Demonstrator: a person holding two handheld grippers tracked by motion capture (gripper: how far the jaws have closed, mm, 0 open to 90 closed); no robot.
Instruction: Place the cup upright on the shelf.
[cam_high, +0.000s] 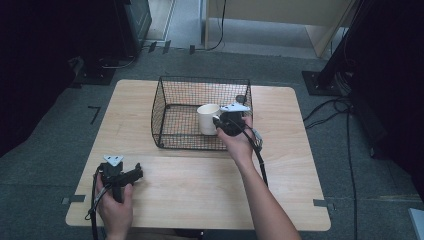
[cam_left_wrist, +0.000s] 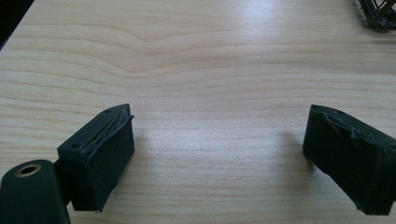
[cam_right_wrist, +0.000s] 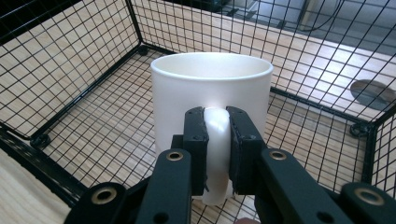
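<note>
White mug (cam_right_wrist: 211, 93) upright inside black wire basket (cam_high: 172, 100), near its right wall, held by right tool (cam_right_wrist: 216, 140) clamped on mug handle (cam_right_wrist: 216, 154). Basket floor left of mug bare. Left tool (cam_left_wrist: 217, 154) spread wide, low over bare wooden desk (cam_high: 200, 185) near front-left edge, well apart from basket.

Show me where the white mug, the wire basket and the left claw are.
white mug (cam_right_wrist: 210, 81): right gripper view, front wall.
wire basket (cam_high: 159, 100): high view, left wall.
left claw (cam_left_wrist: 217, 158): left gripper view, midway between fingertips.
</note>
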